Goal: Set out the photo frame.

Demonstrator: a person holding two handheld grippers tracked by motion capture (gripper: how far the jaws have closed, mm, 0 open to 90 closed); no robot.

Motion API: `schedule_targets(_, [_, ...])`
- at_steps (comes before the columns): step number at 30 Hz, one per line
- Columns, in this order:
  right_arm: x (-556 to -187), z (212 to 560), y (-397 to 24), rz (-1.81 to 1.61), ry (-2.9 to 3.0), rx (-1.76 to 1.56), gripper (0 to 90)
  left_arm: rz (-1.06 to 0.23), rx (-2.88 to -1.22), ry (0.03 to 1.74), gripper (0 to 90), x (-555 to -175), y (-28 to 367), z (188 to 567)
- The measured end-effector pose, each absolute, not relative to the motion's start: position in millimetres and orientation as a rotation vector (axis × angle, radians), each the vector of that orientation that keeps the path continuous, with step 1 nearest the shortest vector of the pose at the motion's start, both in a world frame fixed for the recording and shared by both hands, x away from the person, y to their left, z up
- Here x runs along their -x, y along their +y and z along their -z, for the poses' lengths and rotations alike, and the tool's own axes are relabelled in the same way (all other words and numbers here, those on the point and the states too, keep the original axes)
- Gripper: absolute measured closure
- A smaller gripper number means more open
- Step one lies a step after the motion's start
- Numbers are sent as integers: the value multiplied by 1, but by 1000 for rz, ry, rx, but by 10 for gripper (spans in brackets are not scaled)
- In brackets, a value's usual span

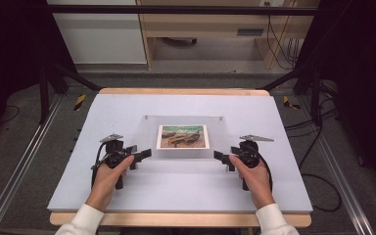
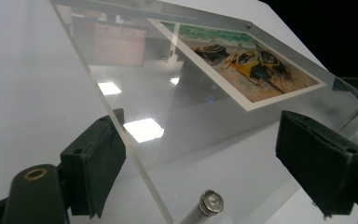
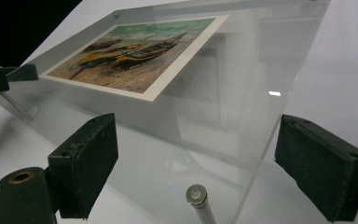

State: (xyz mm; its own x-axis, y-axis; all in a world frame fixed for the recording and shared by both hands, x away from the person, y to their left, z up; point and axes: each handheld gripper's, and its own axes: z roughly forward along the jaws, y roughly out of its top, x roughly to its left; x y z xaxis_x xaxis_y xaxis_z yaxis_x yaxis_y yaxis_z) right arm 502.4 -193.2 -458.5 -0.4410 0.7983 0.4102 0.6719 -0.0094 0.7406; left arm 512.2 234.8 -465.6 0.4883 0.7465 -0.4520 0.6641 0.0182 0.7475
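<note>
- The counter [image 1: 127, 196] carries a pale sheet, and a clear acrylic frame [image 1: 147, 134] lies flat near the middle of it.
- The acrylic frame [image 2: 168, 140] holds a picture of boats [image 1: 183, 136] at its centre, with small metal fasteners at the corners.
- The left gripper [image 1: 142, 155] sits at the frame's near left corner; its jaws stand open around that corner, one pad [image 2: 98, 163] close against the edge, not pressing.
- The right gripper [image 1: 220, 157] sits at the frame's near right corner, jaws open on either side of the corner, with both pads [image 3: 86, 158] clear of the acrylic [image 3: 205, 121].
- A metal pin [image 2: 210, 203] shows just under the frame's near corner.
</note>
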Motion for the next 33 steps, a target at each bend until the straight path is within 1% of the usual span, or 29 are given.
schedule_targets(8, [-503,460,-194,-1489,2143,-1608,138,-108,-1692,1222,160,-512,236,465])
schedule_targets(14, [-504,463,-195,-1516,2132,-1625,160,-105,-1697,1216,167,-513,237,465])
schedule_targets(19, [-503,462,-195,-1512,2124,-1634,180,-88,-1677,1235,226,-513,240,464])
schedule_targets(33, [-495,458,-196,-1482,2146,-1597,195,-97,-1696,1217,276,-506,242,460])
